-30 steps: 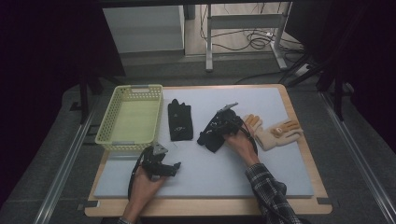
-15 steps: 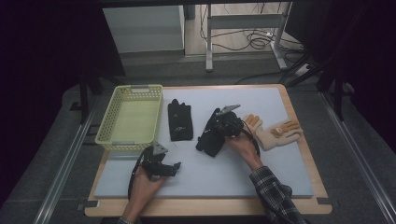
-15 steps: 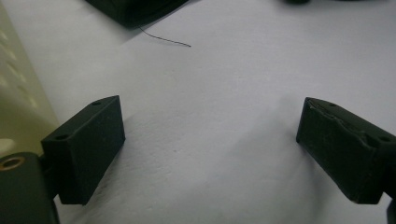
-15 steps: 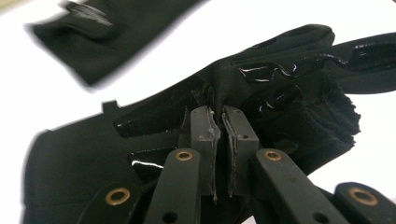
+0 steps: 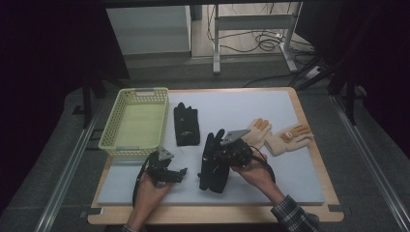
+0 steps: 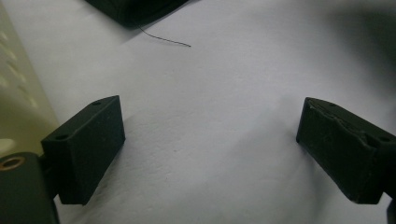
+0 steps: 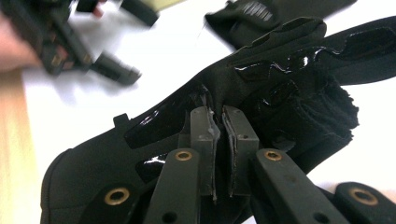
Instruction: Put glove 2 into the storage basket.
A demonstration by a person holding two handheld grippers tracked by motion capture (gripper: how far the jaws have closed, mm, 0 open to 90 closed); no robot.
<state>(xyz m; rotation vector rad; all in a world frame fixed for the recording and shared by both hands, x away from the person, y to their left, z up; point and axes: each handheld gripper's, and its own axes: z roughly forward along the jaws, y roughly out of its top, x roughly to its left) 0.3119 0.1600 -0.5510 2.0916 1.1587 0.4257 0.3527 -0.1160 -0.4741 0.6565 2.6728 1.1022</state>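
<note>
1. Near the front middle of the tabletop point(image 5: 270, 121), at about 6 o'clock on the white mat, I have my right claw point(image 5: 220, 159) clamped tight on a black glove point(image 5: 212, 166); its jaws have just been closing, and a fold of the glove sits pinched between them.
2. From the right gripper view, the two pads meet on the glove's fabric point(image 7: 280, 93), with shiny patches showing on its surface.
3. My left claw point(image 5: 180, 172) rests at roughly 7 o'clock, jaws spread wide with nothing between them; the left gripper view shows bare white mat between its fingers point(image 6: 84, 144).
4. A second black glove point(image 5: 186, 124) lies flat toward 11 o'clock from the held one, just beside the basket.
5. The yellow-green basket point(image 5: 109, 140) stands at 10 o'clock, along the mat's left edge.
6. Two tan gloves point(image 5: 278, 137) lie at about 2 o'clock from my right claw, touching each other, well apart from the basket.
</note>
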